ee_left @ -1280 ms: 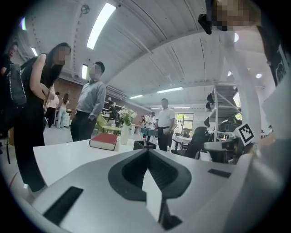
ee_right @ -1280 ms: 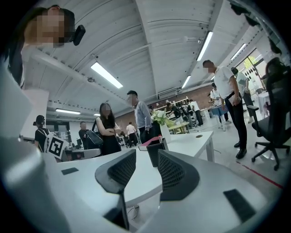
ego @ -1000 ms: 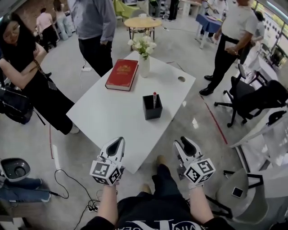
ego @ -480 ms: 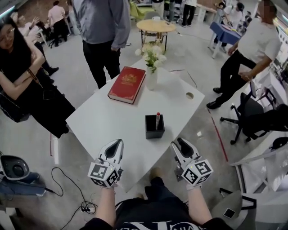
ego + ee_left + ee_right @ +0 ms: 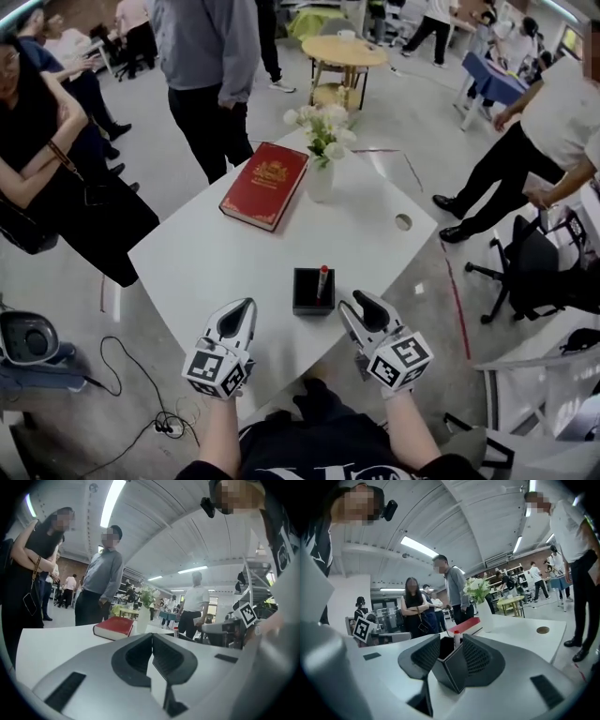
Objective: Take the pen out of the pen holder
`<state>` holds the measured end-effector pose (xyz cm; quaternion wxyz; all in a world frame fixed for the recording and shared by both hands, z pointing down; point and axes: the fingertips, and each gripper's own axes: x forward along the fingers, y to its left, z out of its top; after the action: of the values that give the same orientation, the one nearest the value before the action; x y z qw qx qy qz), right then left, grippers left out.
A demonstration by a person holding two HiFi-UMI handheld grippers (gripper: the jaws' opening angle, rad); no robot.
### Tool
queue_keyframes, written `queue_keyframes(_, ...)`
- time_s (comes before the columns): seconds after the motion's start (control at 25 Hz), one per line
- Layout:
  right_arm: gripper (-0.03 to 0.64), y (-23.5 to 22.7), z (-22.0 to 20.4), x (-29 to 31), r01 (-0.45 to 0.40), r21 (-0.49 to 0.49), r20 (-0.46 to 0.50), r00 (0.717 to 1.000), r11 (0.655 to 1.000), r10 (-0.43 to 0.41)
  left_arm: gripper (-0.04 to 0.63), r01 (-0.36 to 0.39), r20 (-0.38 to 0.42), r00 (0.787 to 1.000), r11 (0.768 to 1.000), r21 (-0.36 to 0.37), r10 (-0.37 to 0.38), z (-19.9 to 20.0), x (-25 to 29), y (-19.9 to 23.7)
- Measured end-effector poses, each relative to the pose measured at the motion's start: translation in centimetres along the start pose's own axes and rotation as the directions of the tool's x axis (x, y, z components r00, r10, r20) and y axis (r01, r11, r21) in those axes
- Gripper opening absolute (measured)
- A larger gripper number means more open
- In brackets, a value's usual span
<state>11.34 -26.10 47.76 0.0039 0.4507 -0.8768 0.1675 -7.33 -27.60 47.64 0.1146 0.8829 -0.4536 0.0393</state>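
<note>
A black square pen holder (image 5: 309, 292) stands near the front edge of the white table (image 5: 206, 258). A pen with a red cap (image 5: 322, 279) stands upright in it. My right gripper (image 5: 345, 298) is just in front and to the right of the holder. It is open a little, and the holder (image 5: 450, 667) and pen (image 5: 456, 637) show through the gap between its tips (image 5: 451, 637). It touches nothing. My left gripper (image 5: 247, 303) hovers over the table's front edge, left of the holder. Its jaws meet at the tips (image 5: 152, 637) with nothing held.
A red book (image 5: 265, 185) and a white vase of flowers (image 5: 322, 150) sit at the far side of the table, with a round cable hole (image 5: 403, 222) at the right. Several people stand around the table. An office chair (image 5: 534, 272) is at the right.
Both grippers have come forward from short of the table to over its front edge. The right one now sits close beside the pen holder. Nothing has been taken hold of.
</note>
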Motion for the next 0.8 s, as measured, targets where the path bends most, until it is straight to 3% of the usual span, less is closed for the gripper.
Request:
queue_keyframes(0.36,0.149,-1.3,0.6,4.5,-0.167,-0.095,-0.094,0.983,0.981,0.158,0.005,-0.113,-0.015,0.994,0.993,-0.022,0.112,-0.6,0.8,0.2)
queue_keyframes(0.8,0.158,-0.6,0.1,8.4,-0.243,-0.255,-0.211,0.958,0.936,0.192,0.005,-0.143,-0.036,0.989,0.989,-0.048,0.141,-1.0,1.4,1.3)
